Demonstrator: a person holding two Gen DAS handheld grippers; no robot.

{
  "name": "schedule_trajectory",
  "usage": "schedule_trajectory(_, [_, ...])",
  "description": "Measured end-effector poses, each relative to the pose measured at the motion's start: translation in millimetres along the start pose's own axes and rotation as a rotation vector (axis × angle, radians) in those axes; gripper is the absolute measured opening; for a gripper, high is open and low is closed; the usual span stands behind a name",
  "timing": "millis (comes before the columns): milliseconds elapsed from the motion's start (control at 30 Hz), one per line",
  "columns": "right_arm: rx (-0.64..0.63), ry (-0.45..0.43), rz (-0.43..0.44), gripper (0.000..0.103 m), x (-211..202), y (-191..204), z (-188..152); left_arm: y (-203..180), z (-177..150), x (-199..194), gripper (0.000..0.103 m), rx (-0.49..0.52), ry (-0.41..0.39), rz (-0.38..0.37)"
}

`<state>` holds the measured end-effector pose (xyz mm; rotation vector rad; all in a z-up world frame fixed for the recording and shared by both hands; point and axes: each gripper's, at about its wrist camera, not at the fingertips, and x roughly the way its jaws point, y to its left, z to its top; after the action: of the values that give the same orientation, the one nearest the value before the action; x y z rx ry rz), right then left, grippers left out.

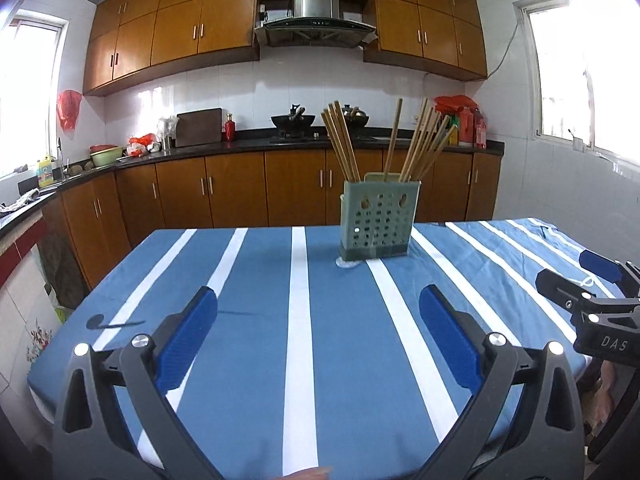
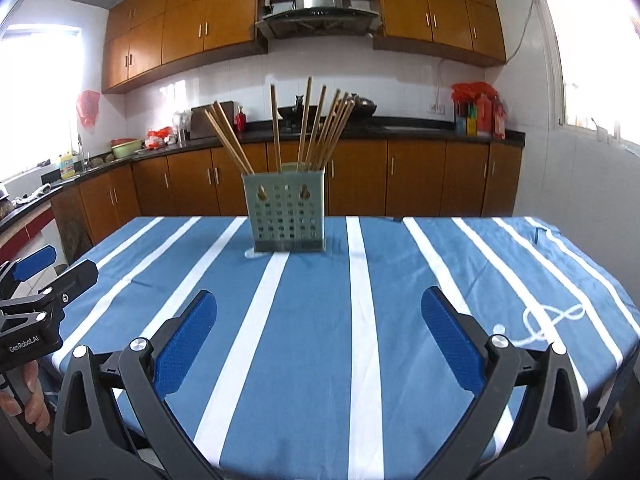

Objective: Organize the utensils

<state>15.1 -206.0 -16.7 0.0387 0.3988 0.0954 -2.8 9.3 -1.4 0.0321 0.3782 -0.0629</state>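
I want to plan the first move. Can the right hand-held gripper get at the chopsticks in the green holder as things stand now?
Probably yes. The right hand-held gripper is open and empty, and only bare striped tablecloth lies between it and the green holder. The chopsticks stand clear above its rim.

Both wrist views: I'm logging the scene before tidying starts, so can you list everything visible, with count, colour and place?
Holder: one, grey-green, perforated, upright on the table's far half.
Chopsticks: a bunch, too many to count, wooden, standing fanned out in the holder.
Tablecloth: one, blue with white stripes, covering the table.
Cord: one, white, looped on the cloth's right side.
Cabinets: brown, above and below the counter.
Range hood: one, silver, between the upper cabinets.
Wok: one, black, on the stove.
Left gripper: black with blue pads, open, empty.
Right gripper: same, open, empty.
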Motion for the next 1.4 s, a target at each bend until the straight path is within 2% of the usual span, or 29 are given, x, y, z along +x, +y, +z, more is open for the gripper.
schedule_trajectory(533, [0.025, 0.015, -0.003, 0.101, 1, -1, -13, -3, -8, 4, 0.099, -0.012, 0.030, -0.002])
schedule_trajectory(1400, [0.031, 0.014, -0.006, 0.101, 1, -2, -13, -6, -7, 6, 0.099, -0.013, 0.032, -0.013])
